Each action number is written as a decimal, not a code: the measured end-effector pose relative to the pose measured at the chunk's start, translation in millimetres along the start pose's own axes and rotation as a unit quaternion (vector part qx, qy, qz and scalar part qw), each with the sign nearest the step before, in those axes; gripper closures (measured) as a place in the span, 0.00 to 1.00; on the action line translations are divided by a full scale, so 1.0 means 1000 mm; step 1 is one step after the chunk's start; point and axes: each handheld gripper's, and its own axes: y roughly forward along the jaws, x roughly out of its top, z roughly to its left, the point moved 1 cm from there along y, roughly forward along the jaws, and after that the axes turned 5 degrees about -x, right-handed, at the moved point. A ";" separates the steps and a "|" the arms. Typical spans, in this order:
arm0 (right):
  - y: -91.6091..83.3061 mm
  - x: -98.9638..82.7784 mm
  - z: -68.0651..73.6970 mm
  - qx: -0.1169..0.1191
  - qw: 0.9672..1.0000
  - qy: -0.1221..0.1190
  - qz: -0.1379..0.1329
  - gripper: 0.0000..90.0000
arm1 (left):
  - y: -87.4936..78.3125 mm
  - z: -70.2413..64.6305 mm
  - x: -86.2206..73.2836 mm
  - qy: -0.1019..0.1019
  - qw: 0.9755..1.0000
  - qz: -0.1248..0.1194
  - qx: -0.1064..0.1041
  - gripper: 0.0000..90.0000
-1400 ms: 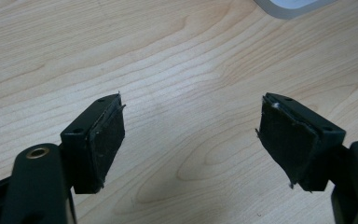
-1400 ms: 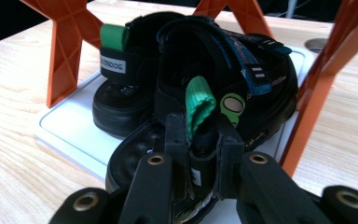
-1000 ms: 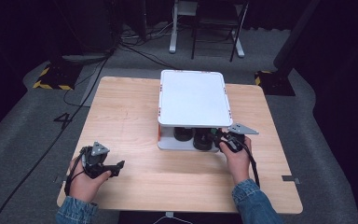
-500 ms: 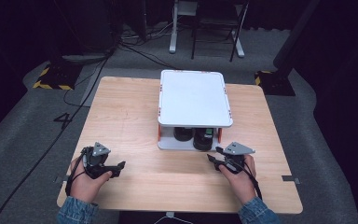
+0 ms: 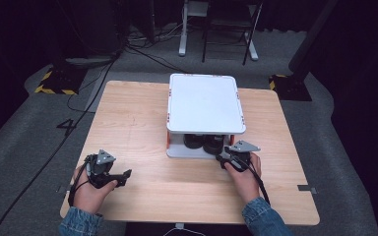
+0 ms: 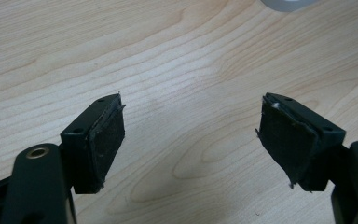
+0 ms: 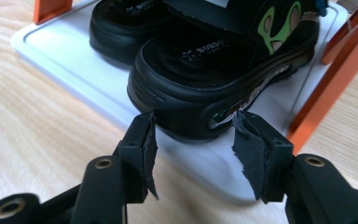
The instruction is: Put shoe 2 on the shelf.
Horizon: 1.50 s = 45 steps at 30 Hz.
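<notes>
Right claw (image 7: pixel 193 140) half spread, nothing pinched, poised at heel of near black sandal (image 7: pixel 214 70) on lower shelf of white rack (image 5: pixel 204 105). Advance level, straddle heel rim, close firmly, draw out without snagging orange post (image 7: pixel 328 84). Chunky sole, green accents, partner beside. Left claw (image 6: pixel 191 140) spread wide, empty, over tabletop (image 5: pixel 138 123).

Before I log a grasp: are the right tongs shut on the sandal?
Open. The right tongs stand apart before the sandal heel, pads not touching it.
</notes>
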 end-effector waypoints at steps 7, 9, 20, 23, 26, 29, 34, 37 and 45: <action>0.008 0.007 -0.005 -0.006 1.000 -0.003 0.006 0.52 | -0.002 0.001 -0.001 0.001 1.000 0.000 0.002 0.26; 0.009 0.006 -0.006 -0.008 1.000 0.000 0.005 0.51 | -0.001 0.000 -0.002 -0.001 1.000 0.001 0.002 0.26; 0.004 0.009 -0.007 -0.019 1.000 -0.002 -0.001 0.48 | -0.005 0.002 -0.005 -0.005 1.000 0.000 0.006 0.26; -0.021 0.011 -0.005 0.009 1.000 0.014 -0.022 0.41 | -0.007 0.001 -0.005 -0.004 1.000 -0.008 0.008 0.26; -0.048 0.013 -0.007 0.024 0.999 0.022 -0.039 0.37 | -0.008 0.000 -0.004 -0.003 1.000 -0.011 0.004 0.26; -0.074 0.017 -0.015 0.038 0.998 0.033 -0.044 0.32 | -0.013 -0.001 -0.002 0.001 1.000 -0.019 0.001 0.26; -0.102 0.016 -0.033 0.059 0.996 0.043 -0.044 0.22 | -0.019 0.002 0.000 0.008 1.000 -0.024 -0.008 0.22; -0.121 0.012 -0.049 0.048 0.997 0.058 -0.034 0.17 | -0.024 0.007 0.002 0.008 0.999 -0.034 -0.013 0.19; -0.152 0.000 -0.076 0.010 0.997 0.072 -0.024 0.17 | -0.031 0.023 0.004 0.013 0.999 -0.040 -0.021 0.18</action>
